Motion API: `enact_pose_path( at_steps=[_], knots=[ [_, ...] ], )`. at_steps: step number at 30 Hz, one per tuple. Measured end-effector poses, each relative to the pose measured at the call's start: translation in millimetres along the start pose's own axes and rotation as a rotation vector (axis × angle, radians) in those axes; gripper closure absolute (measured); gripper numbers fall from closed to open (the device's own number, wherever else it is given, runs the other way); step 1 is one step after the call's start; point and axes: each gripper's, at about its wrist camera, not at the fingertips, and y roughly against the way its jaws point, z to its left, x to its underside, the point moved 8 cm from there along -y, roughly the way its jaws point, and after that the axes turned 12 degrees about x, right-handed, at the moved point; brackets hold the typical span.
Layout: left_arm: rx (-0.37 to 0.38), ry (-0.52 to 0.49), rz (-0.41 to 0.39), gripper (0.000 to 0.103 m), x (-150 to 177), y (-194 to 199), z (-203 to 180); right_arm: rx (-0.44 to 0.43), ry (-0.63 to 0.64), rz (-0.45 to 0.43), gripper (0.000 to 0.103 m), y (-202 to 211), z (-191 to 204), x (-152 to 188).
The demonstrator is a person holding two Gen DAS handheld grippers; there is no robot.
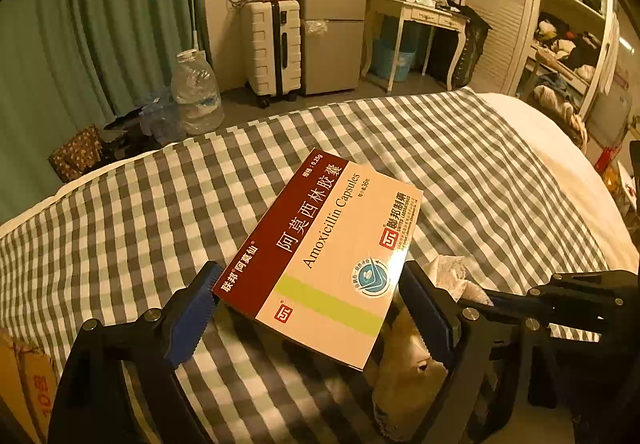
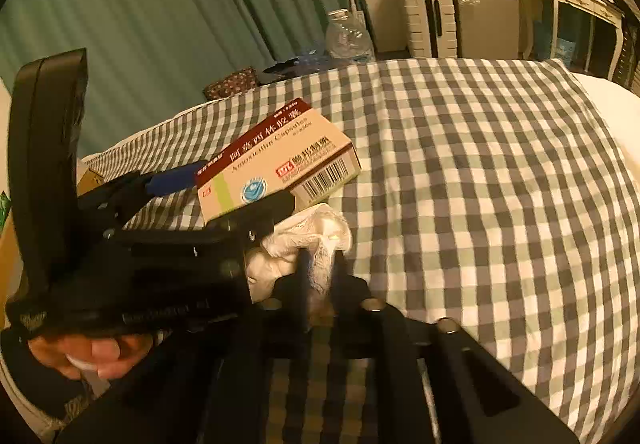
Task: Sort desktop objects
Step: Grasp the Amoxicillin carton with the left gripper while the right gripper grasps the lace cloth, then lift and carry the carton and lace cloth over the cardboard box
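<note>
One medicine box (image 1: pixel 324 256), light, stiff cardboard with slick faces that would dent under a hard squeeze, sits between the spread pads of the left tool (image 1: pixel 308 308), raised off the checked bed cover (image 1: pixel 460 148); it is best taken across its long edges. The right tool (image 2: pixel 320 264) is clenched on one soft, limp white cloth (image 2: pixel 308 232) lying just under the box.

Beyond the checked bedspread (image 1: pixel 460 148): white suitcase (image 1: pixel 273 46), small fridge (image 1: pixel 332 32), water jug (image 1: pixel 196 92).
</note>
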Motion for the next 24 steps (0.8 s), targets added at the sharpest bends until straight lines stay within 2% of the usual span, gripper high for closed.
enact_pose_path(
  at_steps=[3,9,12,15,24],
  knots=[
    [-0.016,0.003,0.006,0.014,3.8,3.2,-7.1,0.027,-0.019,-0.008,0.097,8.8,-10.9,3.8],
    [-0.125,0.046,0.010,0.014,17.3,25.2,-10.1,0.140,-0.028,-0.033,0.097,20.9,-34.0,9.9],
    [-0.159,0.081,-0.020,0.014,22.8,49.9,-12.6,0.180,-0.017,-0.058,0.097,36.6,-40.4,12.1],
    [-0.190,0.089,-0.057,0.014,24.9,78.8,-19.5,0.183,-0.035,-0.080,0.097,60.6,-43.4,15.3],
    [-0.222,0.120,-0.169,0.014,19.8,174.9,-42.6,0.212,-0.052,-0.159,0.097,143.3,-44.2,12.2]
  ],
)
